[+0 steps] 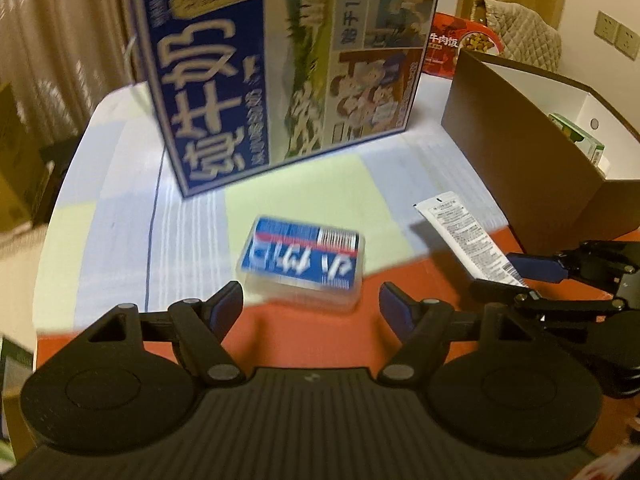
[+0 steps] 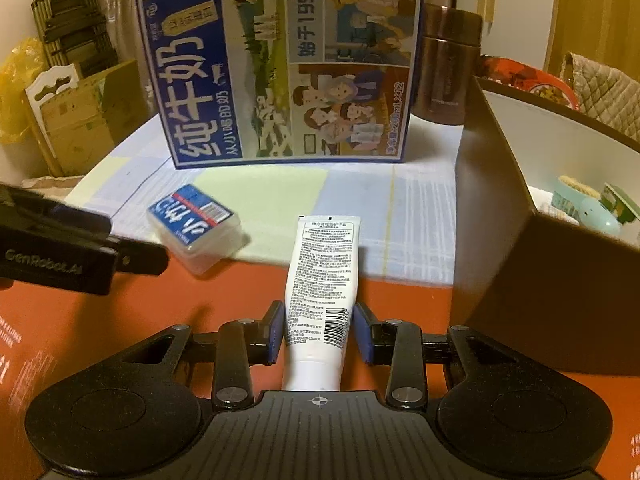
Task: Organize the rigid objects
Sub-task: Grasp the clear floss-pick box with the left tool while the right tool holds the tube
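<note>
A white tube [image 2: 320,280] with small black print and a barcode lies lengthwise between my right gripper's blue pads [image 2: 276,332]; the right gripper [image 2: 320,334] is shut on the tube's lower part. In the left wrist view the same tube [image 1: 464,236] juts out from the right gripper [image 1: 504,276] at the right edge. A clear plastic case with a blue label [image 1: 302,264] lies on the cloth's edge just ahead of my left gripper [image 1: 312,304], which stands open with nothing between its fingers. In the right wrist view the case [image 2: 194,226] sits beside the left gripper [image 2: 132,240].
A tall blue milk carton case [image 2: 280,68] stands upright at the back. A brown storage box [image 2: 540,300] with white inner walls stands at the right and holds a green packet [image 1: 576,140]. A brown flask [image 2: 448,64] stands behind. An orange mat [image 1: 320,336] covers the near tabletop.
</note>
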Demonstrator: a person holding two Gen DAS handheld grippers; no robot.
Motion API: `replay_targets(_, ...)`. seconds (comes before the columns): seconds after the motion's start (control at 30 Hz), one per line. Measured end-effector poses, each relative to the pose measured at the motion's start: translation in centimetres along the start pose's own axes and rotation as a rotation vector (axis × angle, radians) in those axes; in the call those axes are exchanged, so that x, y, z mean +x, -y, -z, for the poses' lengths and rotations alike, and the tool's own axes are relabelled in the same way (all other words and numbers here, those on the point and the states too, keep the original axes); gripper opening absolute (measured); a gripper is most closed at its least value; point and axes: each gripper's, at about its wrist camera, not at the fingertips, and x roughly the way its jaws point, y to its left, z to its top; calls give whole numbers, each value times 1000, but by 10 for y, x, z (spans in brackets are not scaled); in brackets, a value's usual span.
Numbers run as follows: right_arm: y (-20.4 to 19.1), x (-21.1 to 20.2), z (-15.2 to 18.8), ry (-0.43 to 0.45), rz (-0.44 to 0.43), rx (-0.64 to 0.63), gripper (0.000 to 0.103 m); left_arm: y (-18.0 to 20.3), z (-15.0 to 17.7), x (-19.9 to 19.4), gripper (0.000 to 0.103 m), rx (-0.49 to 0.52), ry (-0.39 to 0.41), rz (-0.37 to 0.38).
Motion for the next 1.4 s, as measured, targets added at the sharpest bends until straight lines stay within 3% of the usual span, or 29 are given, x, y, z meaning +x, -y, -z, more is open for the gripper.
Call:
replay_targets(0.23,9,13,-15,-19,-2,42,34,4,-21,23,72,47,-12,-5)
replay_targets(0.4,11,18,-21,-28,1,56,34,1,-42,40,72,-64,-16,-28)
replay_targets(0.53,11,19,-23,-42,2,56,34,4,-47,57,72,-70,-50,-84)
replay_targets(0.93,9,20,-17,-86,-12,72,34,-21,-23,42,72,-90,-97,-119)
replay_targets(1.13,7,20,-14,-93,-26,62,34,-25,-14,42,57,-95,-123,-96)
replay_targets(1.4,9,14,-10,-80,-39,52,34,-20,0,32,56,-86,-126,-91)
